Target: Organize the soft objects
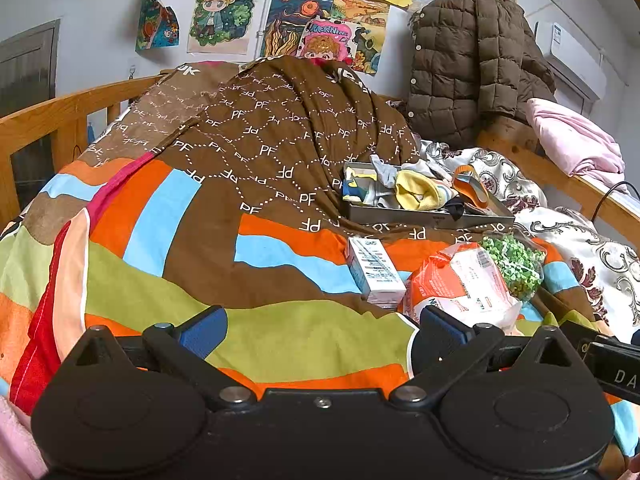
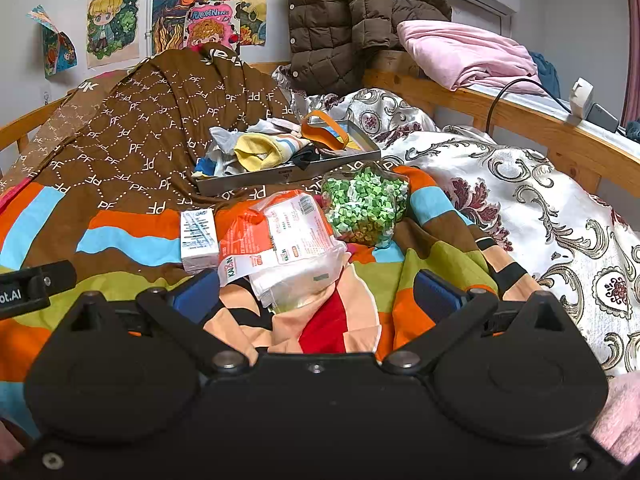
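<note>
Both hand-held grippers [image 1: 322, 332] [image 2: 316, 294] spread wide and empty over striped quilt [image 1: 168, 276], grey tray [image 2: 288, 174] heaped with socks [image 2: 256, 154]

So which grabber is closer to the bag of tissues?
Right. The right gripper sits just in front of the tissue pack, which reaches down between its open fingers; the left gripper is off to the pack's left.

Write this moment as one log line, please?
left gripper: open, empty | right gripper: open, over tissue pack | grey tray: holds socks | bag of green bits: on bedspread
</note>
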A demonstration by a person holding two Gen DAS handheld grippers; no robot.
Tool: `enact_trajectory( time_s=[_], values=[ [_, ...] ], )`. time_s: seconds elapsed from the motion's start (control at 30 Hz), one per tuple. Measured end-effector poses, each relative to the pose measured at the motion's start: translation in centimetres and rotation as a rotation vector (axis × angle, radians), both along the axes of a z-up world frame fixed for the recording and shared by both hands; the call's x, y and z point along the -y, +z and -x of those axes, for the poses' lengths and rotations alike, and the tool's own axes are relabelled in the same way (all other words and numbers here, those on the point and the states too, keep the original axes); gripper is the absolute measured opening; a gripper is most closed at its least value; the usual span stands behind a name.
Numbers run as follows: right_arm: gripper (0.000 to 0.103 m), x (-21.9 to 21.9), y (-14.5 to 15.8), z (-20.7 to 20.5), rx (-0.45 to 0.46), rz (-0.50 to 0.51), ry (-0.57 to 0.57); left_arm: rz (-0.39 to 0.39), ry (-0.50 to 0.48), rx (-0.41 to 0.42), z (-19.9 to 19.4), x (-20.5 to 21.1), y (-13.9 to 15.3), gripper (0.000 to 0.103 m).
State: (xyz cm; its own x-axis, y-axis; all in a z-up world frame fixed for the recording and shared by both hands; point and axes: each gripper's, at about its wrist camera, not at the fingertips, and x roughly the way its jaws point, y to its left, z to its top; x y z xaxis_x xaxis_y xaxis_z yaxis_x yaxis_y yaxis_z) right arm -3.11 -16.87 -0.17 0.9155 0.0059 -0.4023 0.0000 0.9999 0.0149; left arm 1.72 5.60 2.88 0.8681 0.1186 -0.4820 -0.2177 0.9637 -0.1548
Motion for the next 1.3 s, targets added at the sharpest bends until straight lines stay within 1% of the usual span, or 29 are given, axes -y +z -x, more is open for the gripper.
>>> enact_trajectory(
  time_s=[1.3],
  values=[
    [0.102, -0.38, 0.01, 0.09, 0.0, 0.0, -0.004, -0.003, -0.001, -0.002, -0.03, 0.04, 0.1, 0.102]
  ],
)
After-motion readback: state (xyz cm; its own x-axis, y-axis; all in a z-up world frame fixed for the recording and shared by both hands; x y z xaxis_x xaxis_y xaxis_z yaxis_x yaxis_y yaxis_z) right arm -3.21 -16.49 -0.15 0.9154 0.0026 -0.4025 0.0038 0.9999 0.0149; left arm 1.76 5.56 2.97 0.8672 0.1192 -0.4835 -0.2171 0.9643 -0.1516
